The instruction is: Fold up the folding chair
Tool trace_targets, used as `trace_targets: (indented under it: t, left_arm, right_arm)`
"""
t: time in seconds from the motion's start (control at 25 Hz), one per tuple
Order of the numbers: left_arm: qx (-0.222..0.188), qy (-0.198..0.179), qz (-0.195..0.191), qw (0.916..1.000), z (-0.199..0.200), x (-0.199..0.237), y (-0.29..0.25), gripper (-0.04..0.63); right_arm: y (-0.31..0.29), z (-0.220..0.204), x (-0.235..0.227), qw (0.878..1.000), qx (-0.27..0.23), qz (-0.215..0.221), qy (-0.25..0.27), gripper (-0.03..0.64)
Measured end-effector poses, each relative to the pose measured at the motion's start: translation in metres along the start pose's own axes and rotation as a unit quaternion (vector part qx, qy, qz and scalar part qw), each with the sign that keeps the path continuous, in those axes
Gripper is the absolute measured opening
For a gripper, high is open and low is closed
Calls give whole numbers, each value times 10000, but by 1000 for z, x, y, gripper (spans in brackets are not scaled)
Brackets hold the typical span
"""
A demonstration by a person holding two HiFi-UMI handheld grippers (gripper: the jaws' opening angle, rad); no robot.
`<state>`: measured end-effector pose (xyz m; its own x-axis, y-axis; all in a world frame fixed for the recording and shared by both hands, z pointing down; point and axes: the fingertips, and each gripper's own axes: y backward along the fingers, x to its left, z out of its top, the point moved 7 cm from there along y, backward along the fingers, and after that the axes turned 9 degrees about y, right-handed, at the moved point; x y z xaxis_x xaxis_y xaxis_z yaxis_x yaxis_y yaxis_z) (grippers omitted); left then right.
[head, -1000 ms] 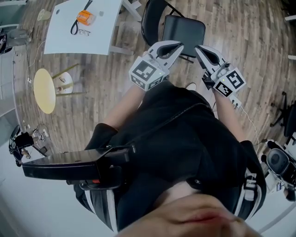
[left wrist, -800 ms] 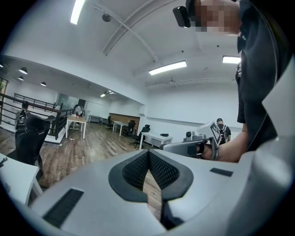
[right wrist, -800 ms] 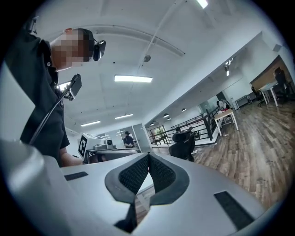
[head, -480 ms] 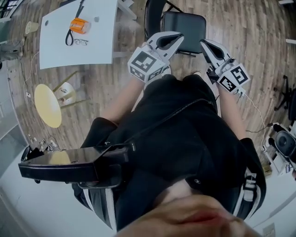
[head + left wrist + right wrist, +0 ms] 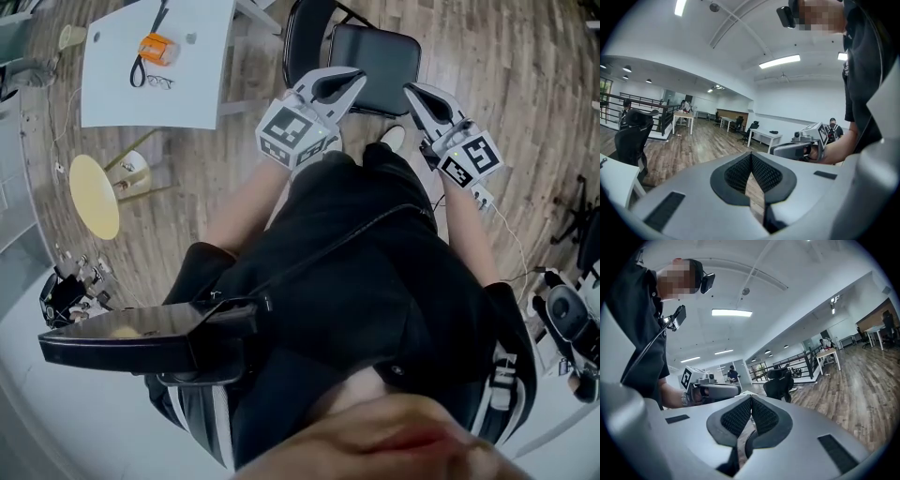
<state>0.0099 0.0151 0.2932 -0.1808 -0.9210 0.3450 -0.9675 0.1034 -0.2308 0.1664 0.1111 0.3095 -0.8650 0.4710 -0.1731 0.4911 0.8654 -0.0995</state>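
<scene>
The black folding chair (image 5: 373, 54) stands unfolded on the wood floor at the top of the head view, its backrest (image 5: 298, 37) to the left of the seat. My left gripper (image 5: 358, 79) is shut and empty, its tip over the seat's near left corner. Just off the near right corner, my right gripper (image 5: 410, 92) is shut and empty too. The left gripper view shows its pads (image 5: 740, 171) pressed together, with the right gripper (image 5: 797, 149) beyond. In the right gripper view the pads (image 5: 761, 417) also meet, and the left gripper (image 5: 712, 390) shows at the left.
A white table (image 5: 112, 94) at the upper left carries an orange object (image 5: 155, 45) and glasses (image 5: 161, 82). Below it stands a yellow round stool (image 5: 94, 195). Equipment lies at the right edge (image 5: 562, 323). A black office chair (image 5: 782, 379) stands farther back.
Both grippers, still shut, have moved forward and a little down toward the chair. Their tips now reach the seat's near edge, and a shoe shows below the seat.
</scene>
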Motion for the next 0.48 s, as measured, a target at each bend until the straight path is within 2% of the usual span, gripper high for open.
trace_targets:
  t: [0.28,0.48]
  left_arm:
    - [380,187,856,9954,-23,22,-36,5]
    - [835,337,1373,9864,-50,55,-39,6]
  right_arm:
    - [1,-47,-59,9980,152,464,-403,9]
    - [-10,-95,-84,9950,441,465,-764,11]
